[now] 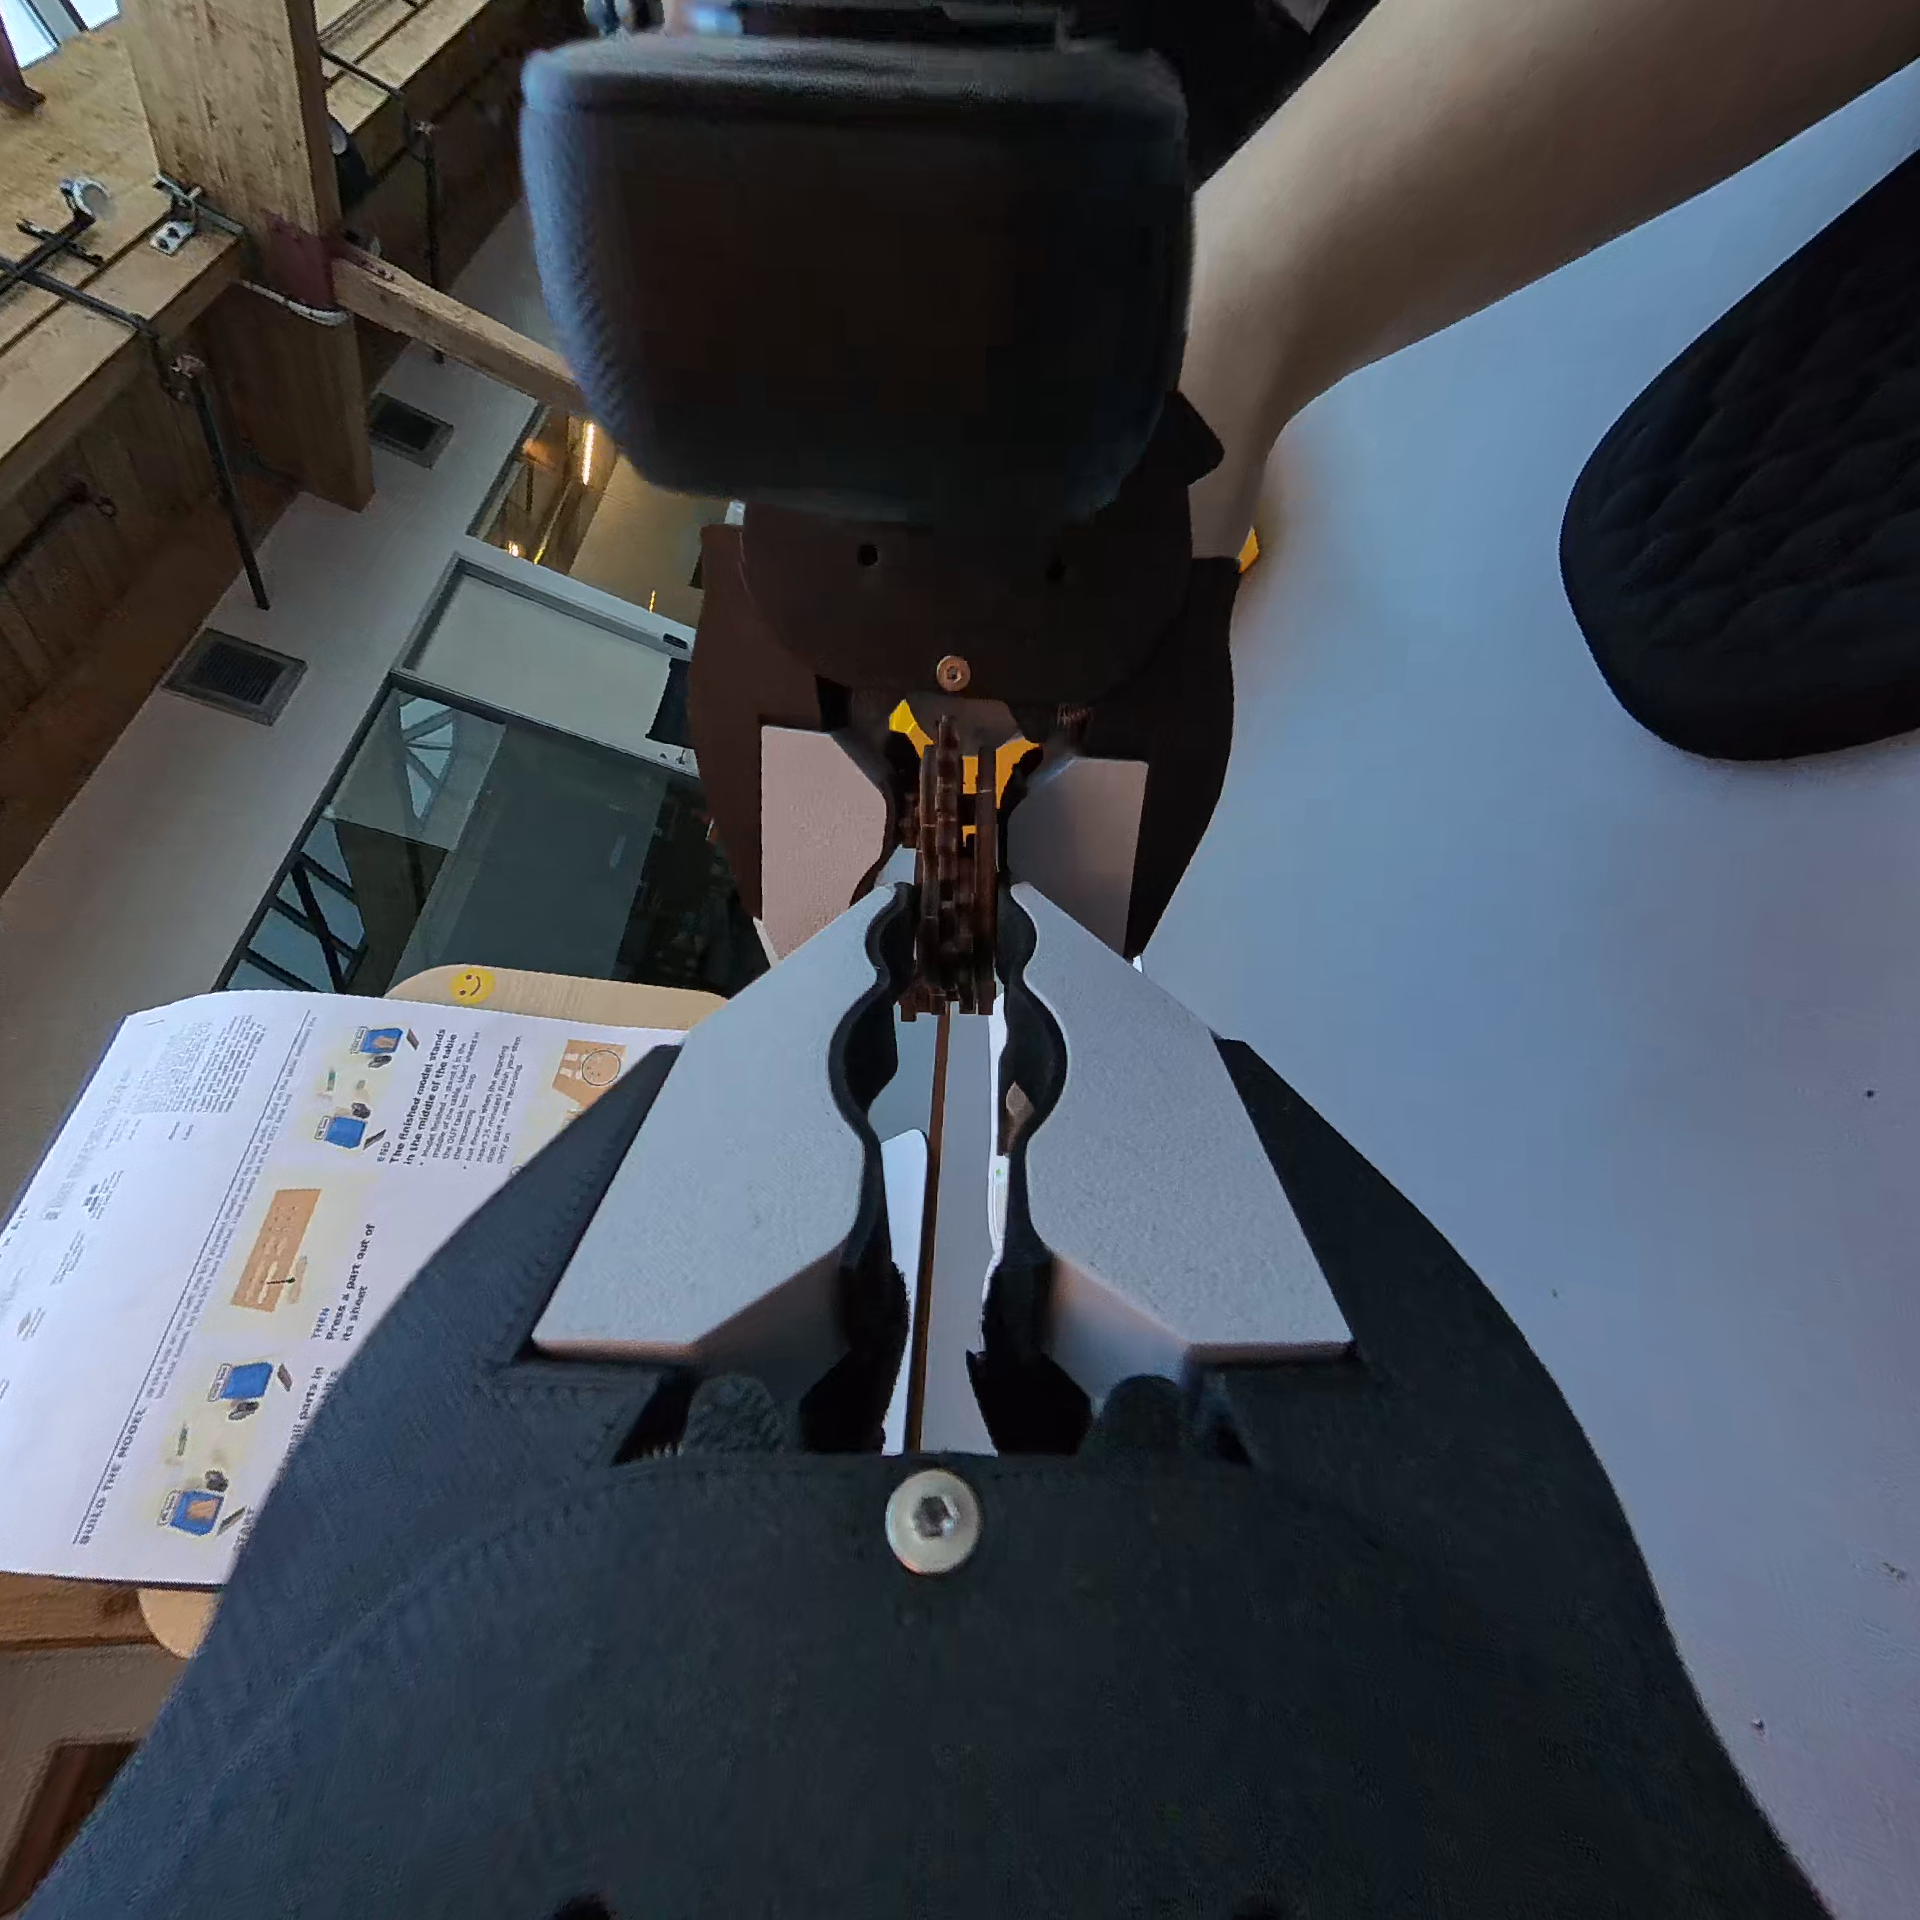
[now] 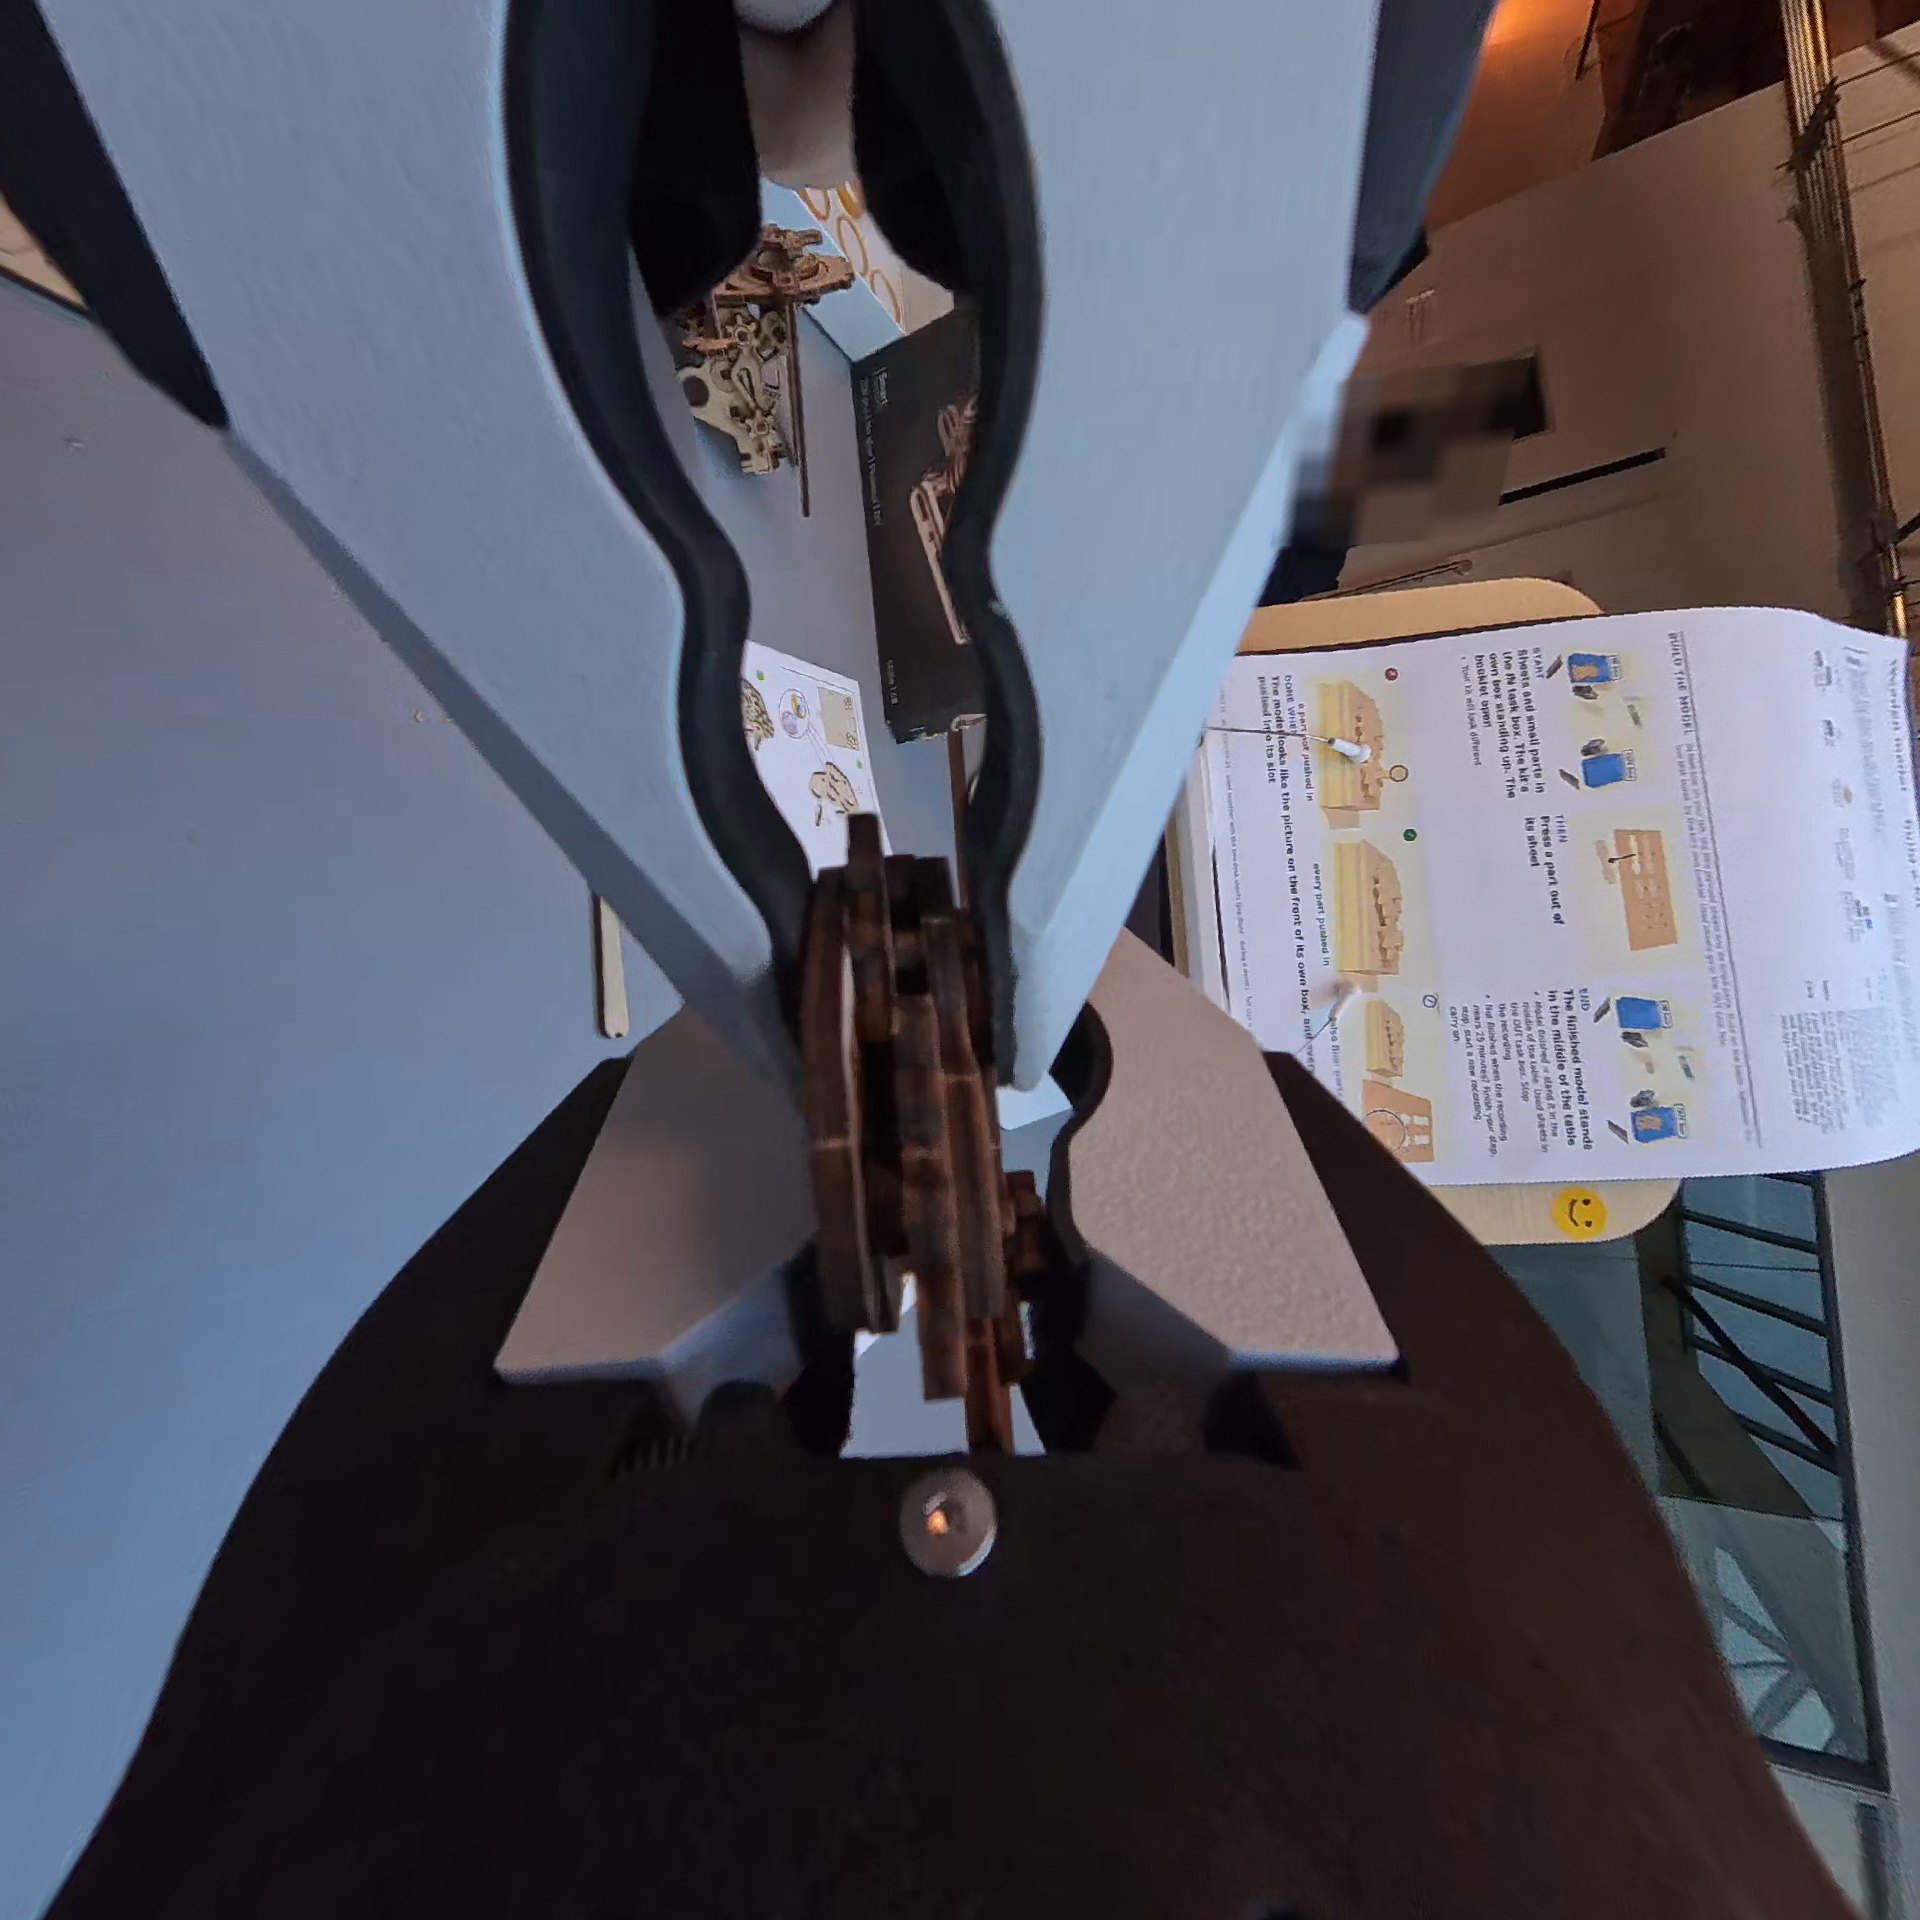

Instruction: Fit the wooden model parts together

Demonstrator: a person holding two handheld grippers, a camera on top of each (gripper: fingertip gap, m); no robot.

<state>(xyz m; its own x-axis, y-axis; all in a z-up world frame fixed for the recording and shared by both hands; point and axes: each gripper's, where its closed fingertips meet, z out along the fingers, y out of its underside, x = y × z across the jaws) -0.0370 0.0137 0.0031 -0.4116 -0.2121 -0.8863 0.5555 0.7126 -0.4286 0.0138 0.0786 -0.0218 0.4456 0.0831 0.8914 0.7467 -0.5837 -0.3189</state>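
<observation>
Both grippers nose to nose over white table point(image 1: 1558, 1039), clamped from opposite ends on same wooden model point(image 1: 948, 914).

Left gripper point(image 1: 951, 935): fingers nearly closed, tips pinching near end of model; thin wooden stick point(image 1: 930, 1226) running back from model down the gap between the fingers toward the screw. Right gripper point(image 1: 951, 790) facing it just beyond model, fingers closed on far end, its black bulky body filling upper centre and blocking most of what lies behind model. Bare arm above table, upper right of model.

Right wrist view: right gripper point(image 2: 904, 1049) fingers closed tight on model point(image 2: 904, 1101), dark layered gear stack held edge-on, reaching back between the fingers almost to the screw. Left gripper point(image 2: 894, 883) coming in from top, grey fingers with black wavy pads meeting model's upper end; covers most of table behind.

Around model:
- Instruction sheet point(image 1: 260, 1226) on wooden board, left of model in left view; same sheet point(image 2: 1558, 894) right of model in right view, yellow smiley sticker point(image 2: 1579, 1210) on board edge below sheet.
- Black cushioned pad point(image 1: 1766, 499) on table, well right of model.
- Through gap between left gripper's pads, beyond model: second lighter wooden assembly point(image 2: 753, 353), dark kit box point(image 2: 920, 540) just right of it, open booklet point(image 2: 810, 758) nearer model.
- Pale flat wooden stick point(image 2: 608, 966) on table, left of model.
</observation>
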